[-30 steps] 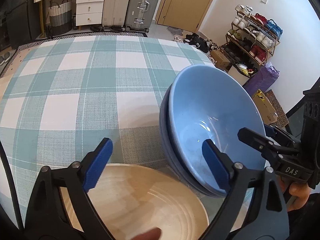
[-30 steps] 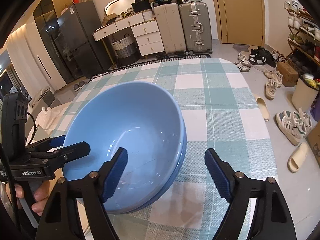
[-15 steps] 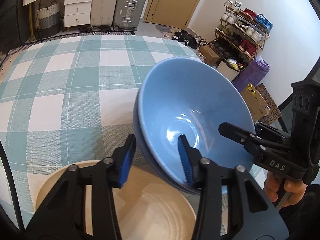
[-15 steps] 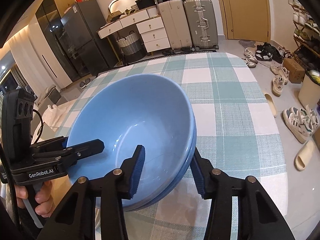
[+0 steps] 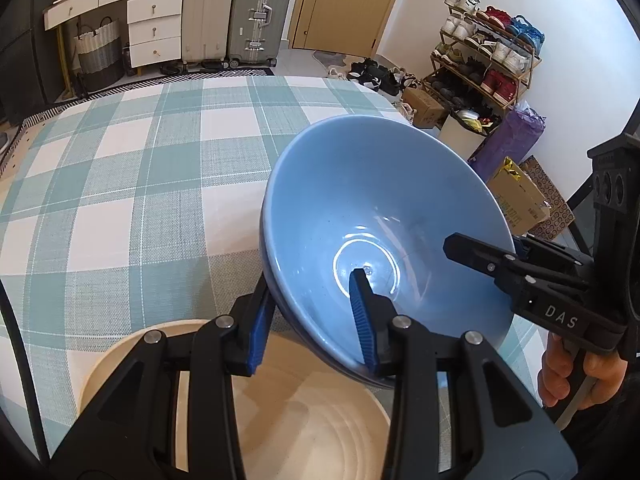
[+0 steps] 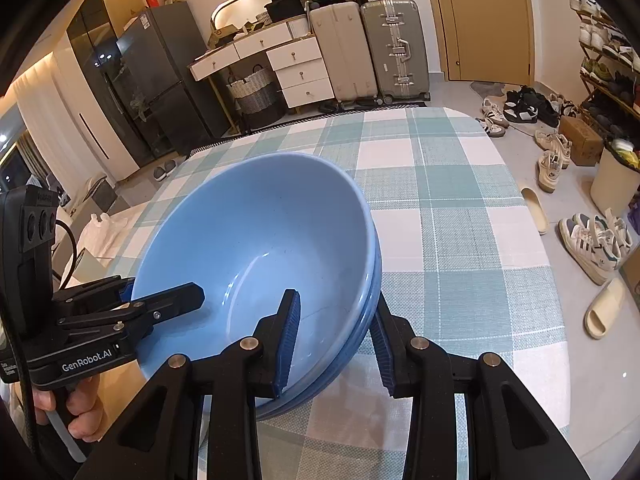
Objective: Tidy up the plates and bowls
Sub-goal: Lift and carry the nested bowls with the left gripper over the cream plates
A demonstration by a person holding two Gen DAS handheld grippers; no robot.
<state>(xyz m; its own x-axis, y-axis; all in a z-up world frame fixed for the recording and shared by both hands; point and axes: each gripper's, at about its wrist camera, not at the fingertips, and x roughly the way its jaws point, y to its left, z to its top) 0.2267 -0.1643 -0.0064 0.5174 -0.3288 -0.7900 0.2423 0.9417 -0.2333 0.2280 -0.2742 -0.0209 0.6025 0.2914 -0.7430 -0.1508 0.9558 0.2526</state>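
A stack of nested light-blue bowls (image 5: 360, 200) (image 6: 256, 232) is held between both grippers above the checked tablecloth (image 5: 120, 168). My left gripper (image 5: 312, 320) is shut on the near rim of the stack, one pad inside, one outside. My right gripper (image 6: 334, 340) is shut on the opposite rim in the same way. The right gripper also shows in the left wrist view (image 5: 520, 268), and the left gripper shows in the right wrist view (image 6: 132, 304). A cream plate (image 5: 304, 420) lies on the table just below my left gripper.
The table's rounded right edge (image 6: 532, 216) drops to a floor with shoes and slippers (image 6: 600, 312). A shoe rack (image 5: 488, 56) stands right; suitcases (image 5: 236, 12), drawers and a basket stand beyond the far edge.
Both grippers went from wide open around the bowl stack's rim to shut on it. The stack now sits tilted and closer to the cream plate.
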